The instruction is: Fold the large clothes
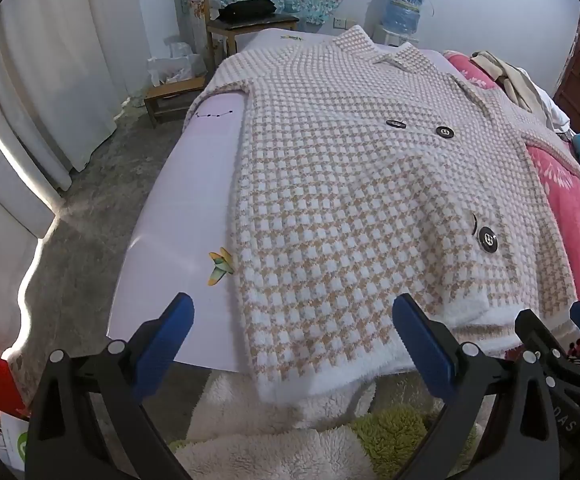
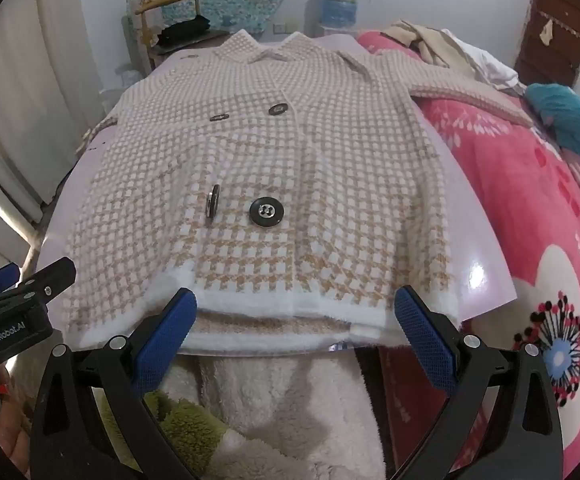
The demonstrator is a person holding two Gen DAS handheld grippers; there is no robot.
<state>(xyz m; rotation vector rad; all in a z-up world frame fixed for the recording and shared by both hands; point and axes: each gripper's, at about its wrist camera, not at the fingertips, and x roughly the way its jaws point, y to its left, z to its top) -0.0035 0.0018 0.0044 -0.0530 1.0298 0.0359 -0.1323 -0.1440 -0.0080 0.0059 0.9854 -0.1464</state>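
A beige-and-white houndstooth coat (image 1: 350,200) with black buttons lies front up on a pale lilac board (image 1: 194,200) on the bed, collar far from me, hem near me. It also shows in the right wrist view (image 2: 290,160). My left gripper (image 1: 294,336) is open and empty, just short of the hem's left corner. My right gripper (image 2: 296,320) is open and empty at the hem's middle-right. The right gripper also shows at the edge of the left wrist view (image 1: 562,332), and the left gripper at the edge of the right wrist view (image 2: 18,300).
A pink flowered blanket (image 2: 550,240) covers the bed to the right, with a teal cloth (image 2: 570,120) and piled clothes (image 2: 450,48). A wooden chair (image 1: 246,16) and water bottle (image 1: 404,4) stand at the far wall. A fluffy white-and-green garment (image 2: 270,408) is below the grippers.
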